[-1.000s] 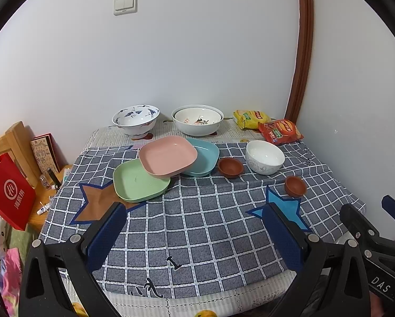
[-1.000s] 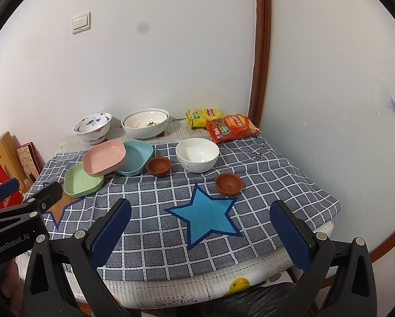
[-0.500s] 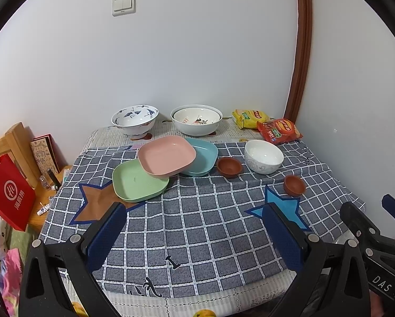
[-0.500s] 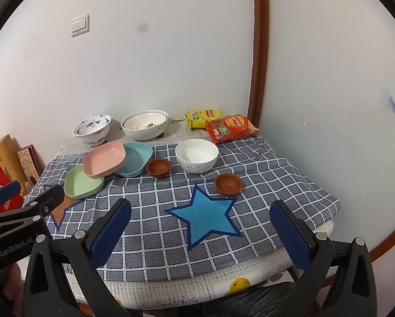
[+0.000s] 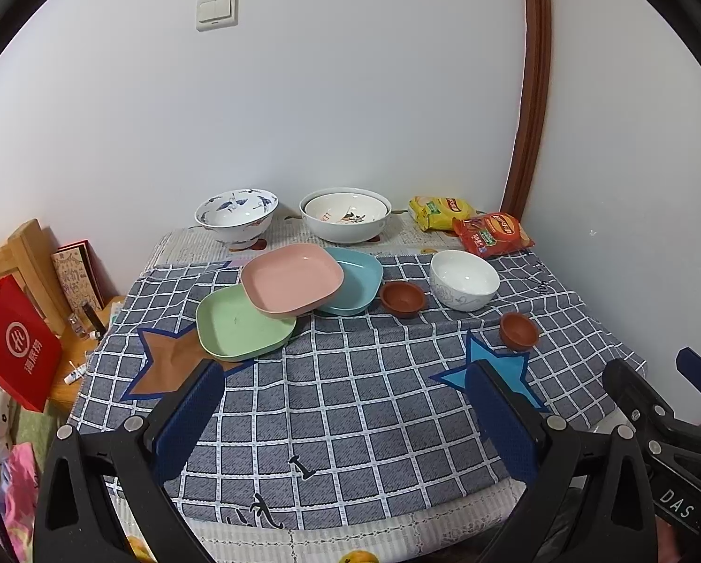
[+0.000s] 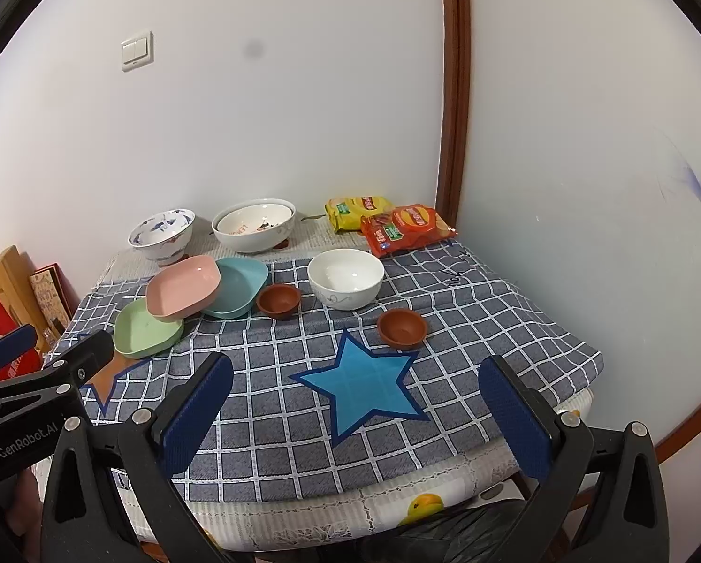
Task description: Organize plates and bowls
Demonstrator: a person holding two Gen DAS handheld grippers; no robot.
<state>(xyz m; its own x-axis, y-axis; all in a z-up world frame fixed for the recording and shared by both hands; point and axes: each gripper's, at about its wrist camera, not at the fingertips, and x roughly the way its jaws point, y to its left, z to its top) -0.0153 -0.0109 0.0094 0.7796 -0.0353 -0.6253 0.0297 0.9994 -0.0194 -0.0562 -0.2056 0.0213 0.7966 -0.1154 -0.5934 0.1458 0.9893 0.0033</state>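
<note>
Nothing looks sorted yet. Both the left gripper (image 5: 346, 403) and right gripper (image 6: 360, 399) hang with jaws wide apart, empty, at the table's near edge. Ahead of the left one, the pink plate (image 5: 292, 279) overlaps the green plate (image 5: 242, 326) and blue plate (image 5: 357, 281) loosely. Ahead of the right, the white bowl (image 6: 346, 279) and two brown cups (image 6: 402, 326) sit scattered.

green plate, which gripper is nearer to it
Left. The left gripper hangs just short of the green plate; the right gripper is over the blue star, well right of it.
</note>
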